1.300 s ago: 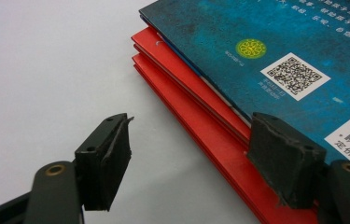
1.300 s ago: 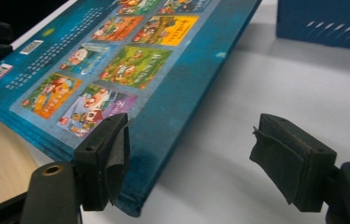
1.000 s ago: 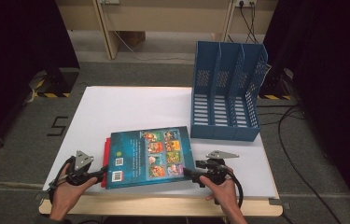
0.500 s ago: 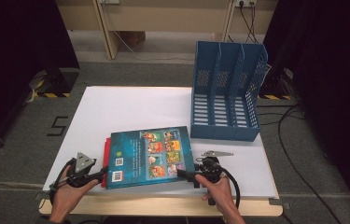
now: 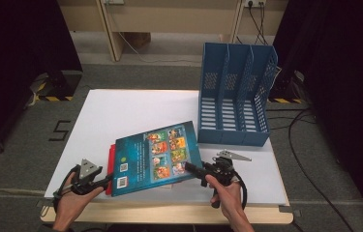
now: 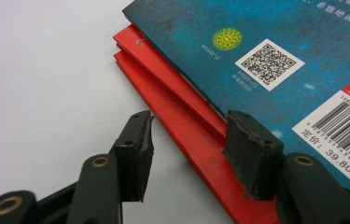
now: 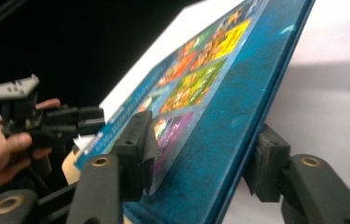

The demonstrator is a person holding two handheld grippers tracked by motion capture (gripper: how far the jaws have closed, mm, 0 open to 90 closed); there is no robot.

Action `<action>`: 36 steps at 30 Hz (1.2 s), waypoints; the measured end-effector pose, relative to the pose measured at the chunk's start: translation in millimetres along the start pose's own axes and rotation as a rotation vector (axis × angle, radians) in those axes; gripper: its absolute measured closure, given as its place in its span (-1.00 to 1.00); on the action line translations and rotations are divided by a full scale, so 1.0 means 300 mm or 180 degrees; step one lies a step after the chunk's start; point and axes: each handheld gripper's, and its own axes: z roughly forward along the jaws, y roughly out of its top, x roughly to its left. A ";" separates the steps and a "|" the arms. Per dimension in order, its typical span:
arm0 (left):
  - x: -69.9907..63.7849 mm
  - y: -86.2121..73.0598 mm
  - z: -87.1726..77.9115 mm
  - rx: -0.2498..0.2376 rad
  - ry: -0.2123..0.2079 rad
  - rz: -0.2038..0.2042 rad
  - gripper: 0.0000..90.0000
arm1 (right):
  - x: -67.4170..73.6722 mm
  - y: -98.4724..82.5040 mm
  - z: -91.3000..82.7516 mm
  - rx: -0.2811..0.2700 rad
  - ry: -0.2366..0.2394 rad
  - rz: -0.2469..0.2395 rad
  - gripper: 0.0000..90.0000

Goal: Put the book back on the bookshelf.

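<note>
Near the surface's [image 5: 121,106] front edge, the right claw [image 7: 200,154] has just been closing onto the blue book [image 5: 156,157], tilting it up, while the left claw [image 6: 189,156] sits narrowed around the red books [image 6: 172,100] beneath.

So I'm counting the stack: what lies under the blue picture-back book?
Red flat covers stick out along the blue picture-back book edge, at least two layers, on the white tabletop. Their full extent and any more beneath are hidden.
</note>
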 end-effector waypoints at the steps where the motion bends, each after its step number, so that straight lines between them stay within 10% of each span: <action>1: -0.005 0.001 0.001 -0.0008 -0.0007 0.0010 0.12 | 0.006 0.007 -0.003 -0.0008 0.0002 -0.0018 0.18; 14: -0.099 0.037 0.015 -0.0118 -0.0088 0.0217 -0.25 | 0.050 0.081 -0.007 -0.0354 -0.0183 -0.0276 0.35; 36: -0.177 0.083 0.056 -0.0236 -0.0118 0.0369 -0.34 | 0.190 0.198 0.061 -0.0725 -0.0009 -0.0635 0.45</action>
